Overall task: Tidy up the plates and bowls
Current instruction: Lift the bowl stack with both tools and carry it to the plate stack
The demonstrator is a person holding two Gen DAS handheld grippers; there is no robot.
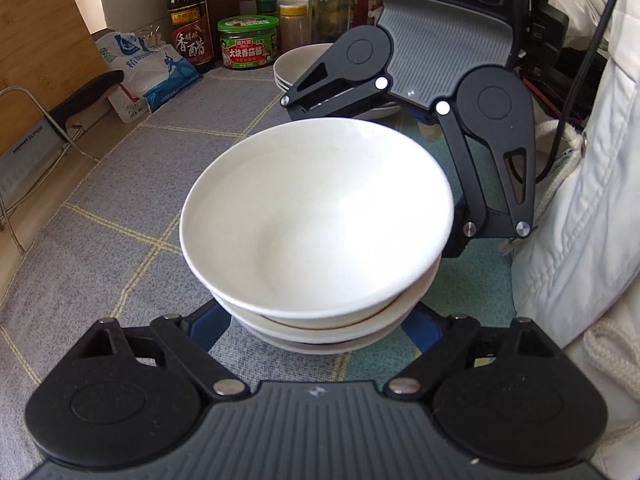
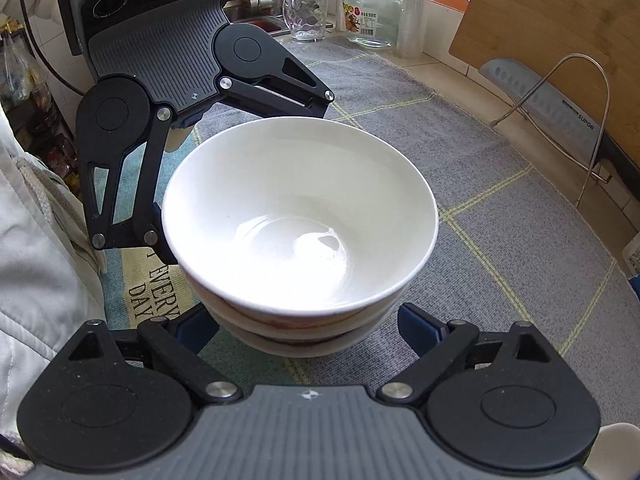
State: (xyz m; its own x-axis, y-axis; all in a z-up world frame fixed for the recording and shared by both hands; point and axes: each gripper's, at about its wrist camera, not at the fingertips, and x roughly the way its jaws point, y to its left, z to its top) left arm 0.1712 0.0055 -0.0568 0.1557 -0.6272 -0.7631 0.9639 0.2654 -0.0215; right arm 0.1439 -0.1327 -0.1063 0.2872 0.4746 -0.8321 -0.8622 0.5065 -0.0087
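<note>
Bowls: a stack of white bowls [image 1: 316,216] stands on the grey checked mat [image 1: 120,208], in the middle between the two grippers. I count three rims in the stack; the top bowl is empty and sits a little tilted in the one below.
Plates: a second pile, white plates [image 1: 294,66], stands further back on the same mat, partly hidden behind the right gripper. About three edges show; I cannot count them surely.
Left gripper [image 1: 316,332]: its two blue fingers [image 1: 208,328] stand wide, one on each side of the base of the stack. I cannot tell if the pads touch the lowest bowl.
Right gripper [image 2: 310,332]: also spread wide around the foot of the stack from the opposite side; its right finger [image 2: 420,330] stands a little apart from the bowl, the left one is close to it.
Only in the left view: the plates, a dark vinegar bottle [image 1: 188,20], a green-lidded jar [image 1: 248,42], a clear bottle with a red cap [image 1: 330,4], a blue-and-white bag [image 1: 148,68].
Only in the right view: a glass mug [image 2: 306,14], a clear glass jar [image 2: 372,8], printed words on the mat near the person's pale jacket [image 2: 36,248].
In both views: one wooden cutting board [image 2: 560,32], one cleaver [image 2: 548,100] and a wire rack [image 2: 576,100].
</note>
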